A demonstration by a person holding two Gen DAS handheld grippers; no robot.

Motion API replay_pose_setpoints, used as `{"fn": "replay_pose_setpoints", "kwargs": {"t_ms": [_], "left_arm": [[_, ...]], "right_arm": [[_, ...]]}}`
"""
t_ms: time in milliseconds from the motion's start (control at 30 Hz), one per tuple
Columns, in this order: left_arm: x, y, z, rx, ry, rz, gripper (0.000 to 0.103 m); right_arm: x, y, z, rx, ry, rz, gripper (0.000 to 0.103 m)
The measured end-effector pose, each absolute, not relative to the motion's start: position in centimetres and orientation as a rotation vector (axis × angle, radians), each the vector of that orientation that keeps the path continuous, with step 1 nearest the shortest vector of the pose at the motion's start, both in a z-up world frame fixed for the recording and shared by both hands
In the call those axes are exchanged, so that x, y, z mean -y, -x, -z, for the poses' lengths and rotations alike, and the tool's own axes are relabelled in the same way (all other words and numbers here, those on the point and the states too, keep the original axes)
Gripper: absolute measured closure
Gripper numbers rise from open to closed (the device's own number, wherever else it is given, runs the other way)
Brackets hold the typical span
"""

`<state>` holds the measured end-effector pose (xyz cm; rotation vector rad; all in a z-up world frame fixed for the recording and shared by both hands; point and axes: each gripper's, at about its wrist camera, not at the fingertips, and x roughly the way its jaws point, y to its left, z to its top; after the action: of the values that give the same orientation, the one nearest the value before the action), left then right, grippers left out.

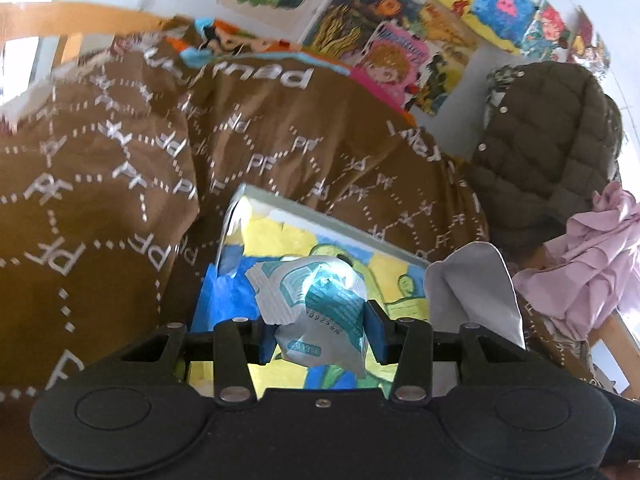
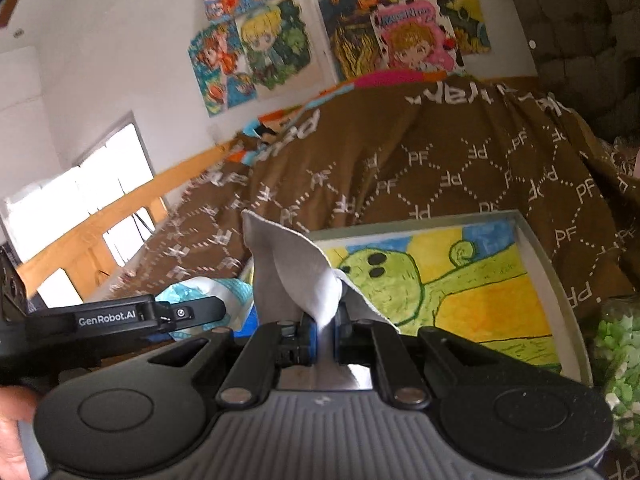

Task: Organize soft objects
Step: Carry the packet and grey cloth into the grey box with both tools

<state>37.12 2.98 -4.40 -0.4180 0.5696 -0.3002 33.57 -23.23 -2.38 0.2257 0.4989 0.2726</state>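
My left gripper (image 1: pixel 322 330) is shut on a crumpled white and teal soft packet (image 1: pixel 316 300), held above a grey-rimmed tray (image 1: pixel 332 220) whose floor bears a yellow, blue and green drawing. My right gripper (image 2: pixel 325 338) is shut on a light grey cloth (image 2: pixel 292 272), which stands up in a fold above the blue pads. In the right wrist view the same tray (image 2: pixel 560 280) lies to the right, and the left gripper (image 2: pixel 168 314) with its packet (image 2: pixel 208 292) shows at the left. The grey cloth (image 1: pixel 476 284) also appears at the right of the left wrist view.
A brown quilt (image 1: pixel 120 168) printed with white letters covers the bed around the tray. A dark quilted jacket (image 1: pixel 548 140) and a pink garment (image 1: pixel 592 264) lie at the right. Drawings (image 2: pixel 272 44) hang on the white wall. A wooden rail (image 2: pixel 100 232) borders the bed. A hand (image 2: pixel 12 432) shows at the lower left.
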Motion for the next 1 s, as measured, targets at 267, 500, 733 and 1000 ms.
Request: {"fn": "replay_pose_setpoints", "kwargs": {"t_ms": [267,500,733,1000], "left_arm": [[-3.3,-38.9,7.2,-0.632,0.415,0.282,0.057],[-2.8,-39.5,8.1,-0.695,0.381,0.268,0.057],[-2.1,-39.3,8.2,-0.714,0.342,0.272,0.055],[-1.8,-38.8,7.8,-0.731,0.340,0.263,0.036]], "right_arm": [[22.4,-36.0,4.1,-0.592,-0.225,-0.216,0.094],[22.3,-36.2,5.0,-0.630,-0.210,-0.194,0.091],[22.5,-36.3,5.0,-0.644,-0.216,-0.186,0.082],[23.4,-35.8,4.4,-0.638,-0.234,-0.174,0.044]]}}
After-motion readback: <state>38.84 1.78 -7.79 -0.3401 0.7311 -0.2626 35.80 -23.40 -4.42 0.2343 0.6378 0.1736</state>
